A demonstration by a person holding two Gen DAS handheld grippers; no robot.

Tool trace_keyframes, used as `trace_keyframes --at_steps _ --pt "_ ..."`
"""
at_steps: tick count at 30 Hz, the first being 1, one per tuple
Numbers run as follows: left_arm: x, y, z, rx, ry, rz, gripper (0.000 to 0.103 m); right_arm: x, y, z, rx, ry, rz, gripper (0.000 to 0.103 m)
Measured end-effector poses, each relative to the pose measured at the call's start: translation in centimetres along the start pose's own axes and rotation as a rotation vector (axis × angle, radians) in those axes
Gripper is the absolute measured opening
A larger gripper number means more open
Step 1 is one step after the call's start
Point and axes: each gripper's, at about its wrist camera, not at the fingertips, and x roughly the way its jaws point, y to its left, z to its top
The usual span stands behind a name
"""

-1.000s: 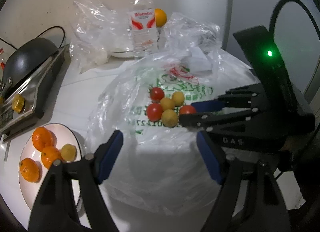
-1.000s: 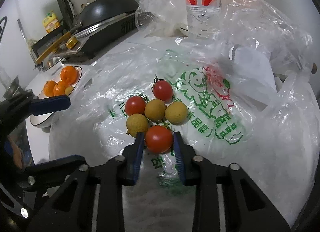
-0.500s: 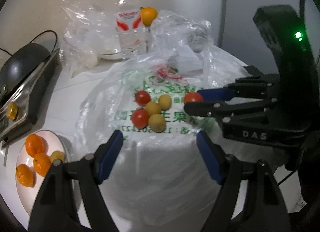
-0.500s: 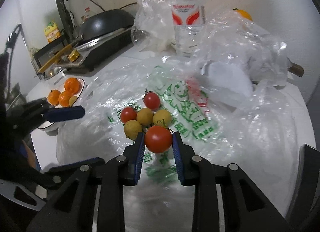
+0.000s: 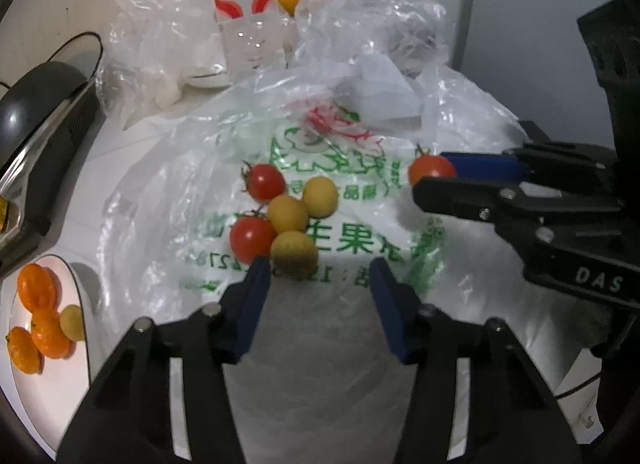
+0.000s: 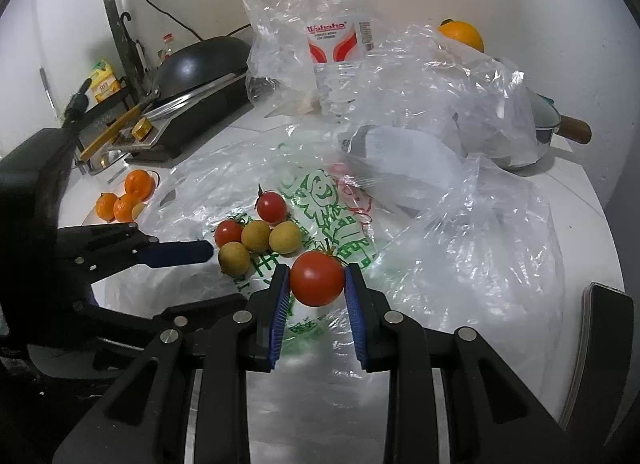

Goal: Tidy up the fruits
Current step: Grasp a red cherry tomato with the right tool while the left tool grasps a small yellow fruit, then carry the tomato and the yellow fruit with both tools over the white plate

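White countertop (image 6: 576, 200) carries a flattened printed plastic bag (image 5: 352, 240) serving as a sorting mat, with two red tomatoes and three yellow fruits (image 5: 288, 214) clustered at its centre and a plate (image 5: 52, 368) of oranges near the left edge. Right gripper (image 6: 317, 282) is clamped on a red tomato (image 6: 317, 278), held clear of the bag (probably for transfer elsewhere). Left gripper (image 5: 316, 276), jaws just narrowed yet gripping nothing, hangs beside the nearest yellow fruit (image 5: 294, 252), likely its next pick.

Black fingers (image 6: 280, 304), blue pads (image 5: 250, 312)
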Motion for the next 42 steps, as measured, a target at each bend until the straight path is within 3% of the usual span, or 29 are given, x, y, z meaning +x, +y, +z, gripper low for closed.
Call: trace_keyframes --at_steps 14,21,42 --pt "2.3 1.0 1.6 -0.030 0.031 0.014 0.045 0.0 -0.4 -0.4 0.010 0.000 0.010 0.030" --pt "3.2 1.3 2.1 -0.015 0.033 0.009 0.026 0.2 -0.2 -0.5 0.016 0.001 0.002 0.030" --pt "-3.0 1.2 -1.1 -0.008 -0.041 -0.052 0.026 -1.3 3.8 -0.2 -0.021 -0.014 -0.033 0.030"
